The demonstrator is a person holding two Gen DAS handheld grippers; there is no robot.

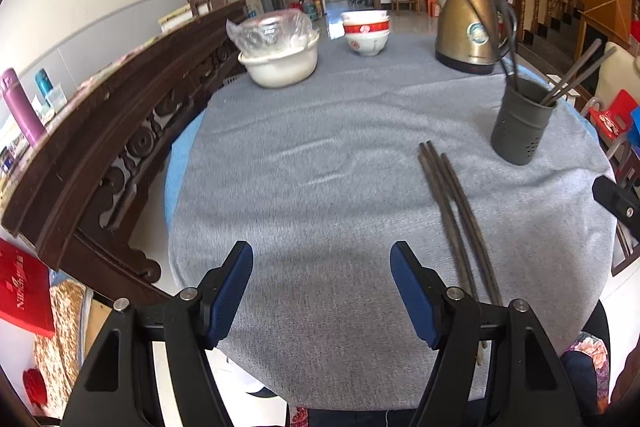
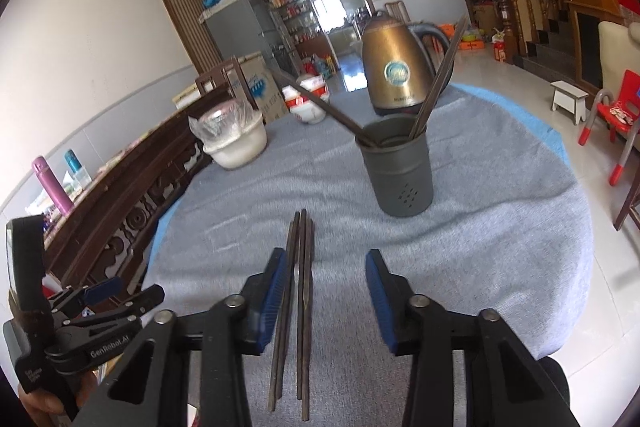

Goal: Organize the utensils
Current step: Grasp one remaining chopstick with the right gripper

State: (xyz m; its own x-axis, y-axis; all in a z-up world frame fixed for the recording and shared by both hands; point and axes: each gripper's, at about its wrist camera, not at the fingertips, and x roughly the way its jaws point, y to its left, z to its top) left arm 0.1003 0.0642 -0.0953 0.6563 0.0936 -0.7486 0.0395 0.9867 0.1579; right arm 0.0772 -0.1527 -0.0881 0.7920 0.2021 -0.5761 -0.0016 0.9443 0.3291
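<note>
Several dark chopsticks (image 1: 456,211) lie side by side on the grey tablecloth (image 1: 320,167). A dark grey utensil holder (image 1: 520,123) stands beyond them with a few chopsticks leaning in it. My left gripper (image 1: 322,263) is open and empty, left of the loose chopsticks. My right gripper (image 2: 326,269) is open above the loose chopsticks (image 2: 300,287), which lie between its fingers, close to the left finger (image 2: 274,287). The holder (image 2: 396,167) stands ahead, slightly right.
A bronze electric kettle (image 1: 468,27) stands at the table's far right. Stacked red-and-white bowls (image 1: 366,31) and a white basin with plastic-wrapped contents (image 1: 280,55) stand at the far side. A carved wooden bench (image 1: 100,147) runs along the left. The left gripper shows in the right wrist view (image 2: 80,327).
</note>
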